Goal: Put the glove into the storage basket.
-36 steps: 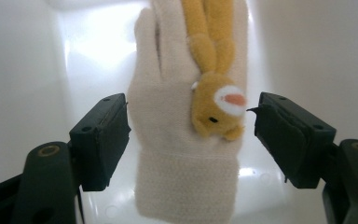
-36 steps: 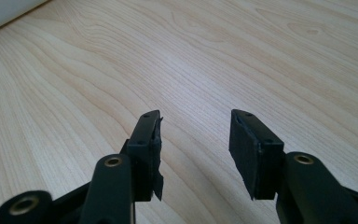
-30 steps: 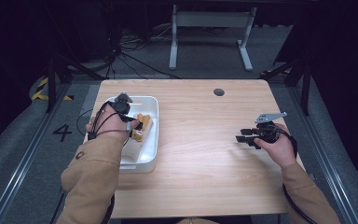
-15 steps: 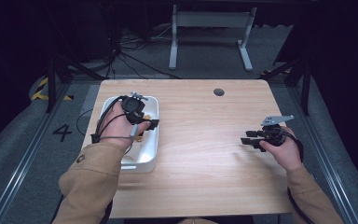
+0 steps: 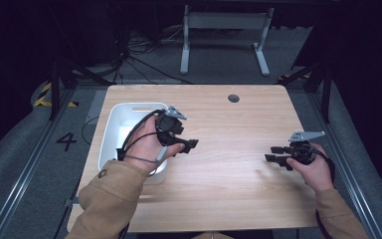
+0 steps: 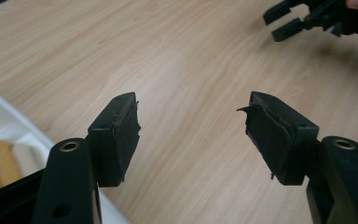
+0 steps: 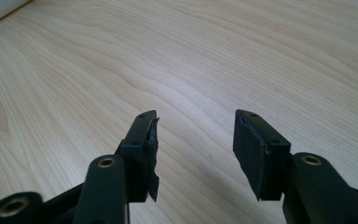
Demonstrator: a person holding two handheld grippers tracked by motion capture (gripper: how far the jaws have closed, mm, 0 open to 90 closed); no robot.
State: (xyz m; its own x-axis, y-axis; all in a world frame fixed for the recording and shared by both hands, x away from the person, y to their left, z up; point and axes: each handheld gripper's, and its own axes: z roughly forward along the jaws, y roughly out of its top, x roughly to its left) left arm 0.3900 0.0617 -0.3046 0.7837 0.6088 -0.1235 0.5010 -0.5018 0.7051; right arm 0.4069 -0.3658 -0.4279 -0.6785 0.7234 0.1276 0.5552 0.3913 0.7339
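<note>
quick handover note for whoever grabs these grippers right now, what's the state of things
Left gripper: jaws open with nothing between them, just past the right rim of the white tray, over the wooden table.
Right gripper: jaws just been opening, nothing between them, low over the table's right side.
Things: tan and pale pieces lie in the tray, seen in the left gripper view; what they are is hard to tell.
Done: nothing has been brought out onto the table.
Left: probably go back to the tray for a piece, if the job is to move them out.

A wooden table [image 5: 238,149] stands on grey carpet [image 5: 25,189], dark surroundings perhaps holding a metal frame [image 5: 224,30].
</note>
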